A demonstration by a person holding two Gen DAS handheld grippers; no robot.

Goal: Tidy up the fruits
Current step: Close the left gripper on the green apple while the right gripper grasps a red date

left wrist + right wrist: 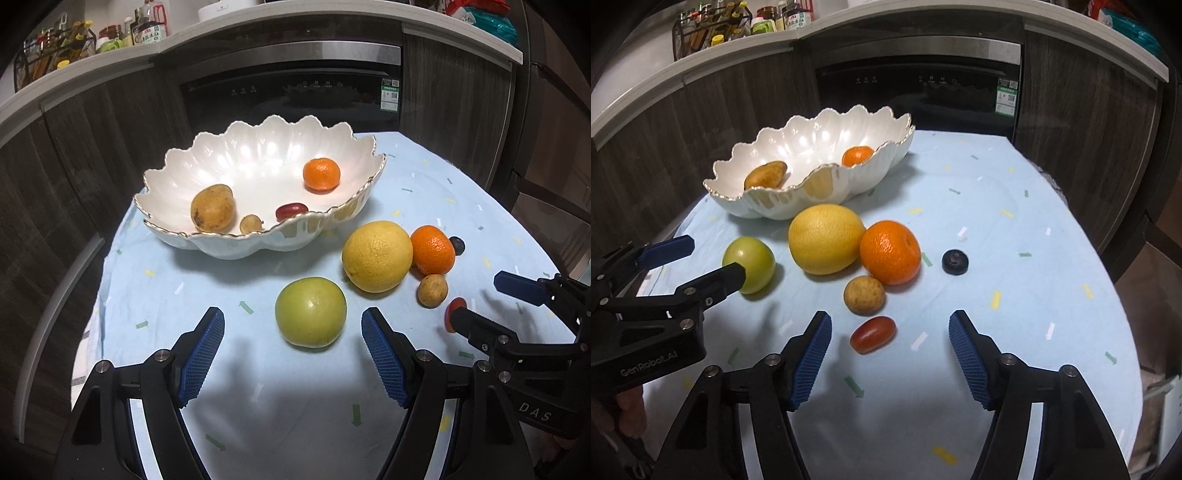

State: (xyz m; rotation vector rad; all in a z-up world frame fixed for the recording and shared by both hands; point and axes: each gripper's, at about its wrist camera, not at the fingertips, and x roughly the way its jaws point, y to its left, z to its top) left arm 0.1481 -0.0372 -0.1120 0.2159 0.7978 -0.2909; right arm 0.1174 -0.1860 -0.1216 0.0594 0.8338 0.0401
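A white scalloped bowl [332, 218] [783, 205] holds a brown fruit [212, 208], a small brown fruit [251, 224], a red cherry tomato [291, 210] and a mandarin [321, 173]. On the cloth lie a green apple [311, 312] [750, 264], a yellow grapefruit [376, 256] [825, 238], an orange [432, 250] [890, 252], a small brown fruit [432, 290] [864, 295], a red tomato [873, 334] and a dark blueberry [955, 261]. My left gripper [293, 334] is open, its fingers either side of the apple. My right gripper [890, 336] is open around the red tomato.
The round table wears a light blue cloth [1015, 295] and drops off at its edges. Dark cabinets and a built-in oven [295, 92] stand behind. A counter shelf with bottles [92, 40] is at upper left.
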